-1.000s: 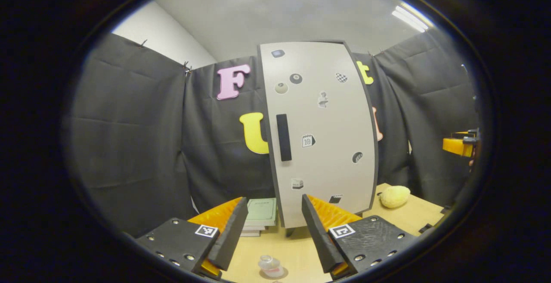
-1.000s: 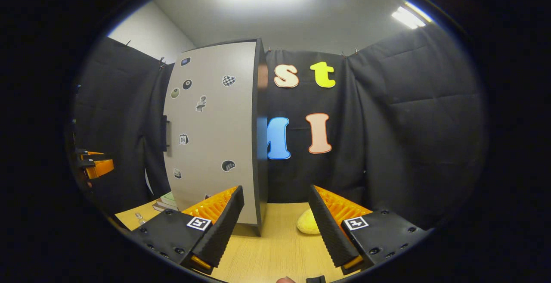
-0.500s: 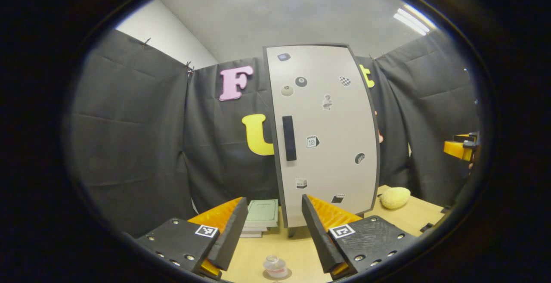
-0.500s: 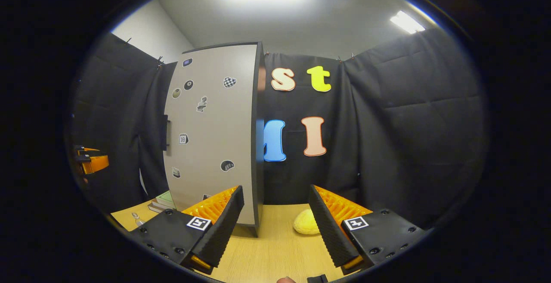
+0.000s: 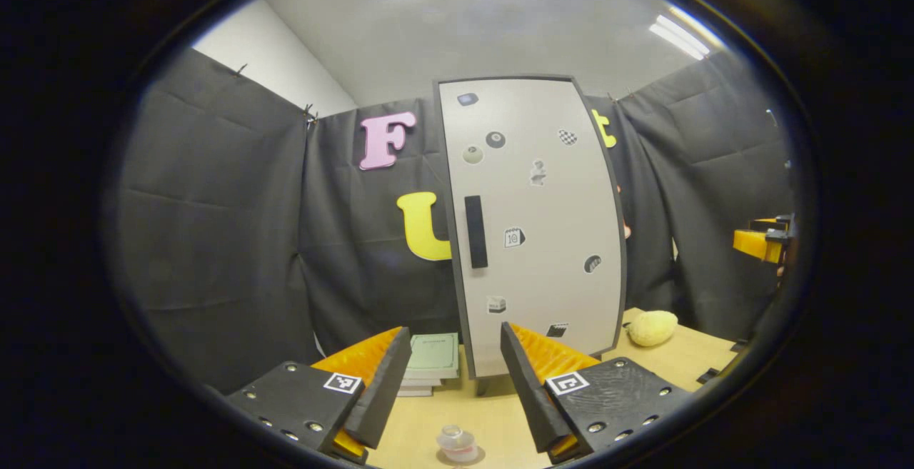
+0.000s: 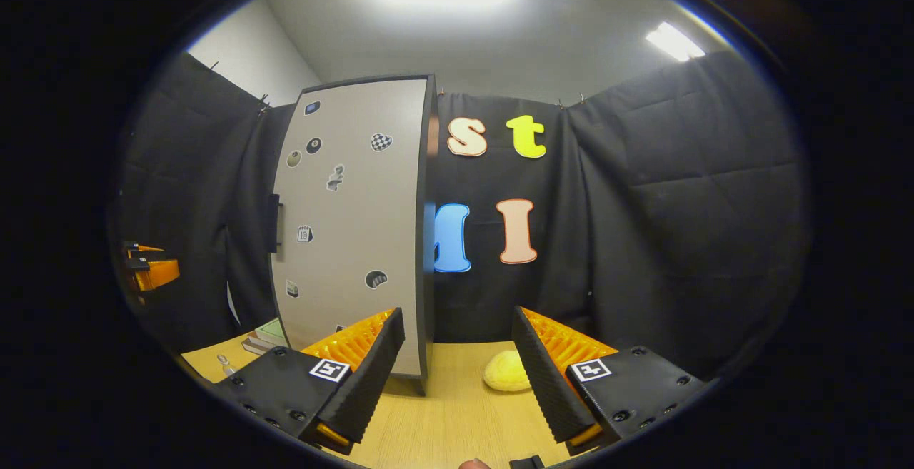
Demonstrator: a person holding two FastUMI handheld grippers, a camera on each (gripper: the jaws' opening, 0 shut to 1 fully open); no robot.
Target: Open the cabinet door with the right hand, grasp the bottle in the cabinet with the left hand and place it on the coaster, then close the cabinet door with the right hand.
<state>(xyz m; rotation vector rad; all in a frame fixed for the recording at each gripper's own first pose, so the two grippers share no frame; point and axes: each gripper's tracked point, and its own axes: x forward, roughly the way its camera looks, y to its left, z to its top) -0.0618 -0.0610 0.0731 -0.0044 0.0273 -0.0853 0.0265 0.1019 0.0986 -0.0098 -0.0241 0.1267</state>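
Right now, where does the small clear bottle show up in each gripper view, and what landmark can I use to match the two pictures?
Left gripper view: the bottle stands at the bottom centre, on the table between that hand-held gripper's two fingers.
Right gripper view: the bottle is small at the lower left, on the table's near-left corner, just left of the books.
Shared landmark: the cabinet door with its stickers, closed, and the books at its foot.

On the table (image 5: 493,412), bottle (image 5: 456,443) before cabinet (image 5: 532,226), books (image 5: 430,358) left.

Calendar sticker (image 5: 513,238) on cabinet door (image 5: 550,198) — reads "10", other stickers and book cover unreadable
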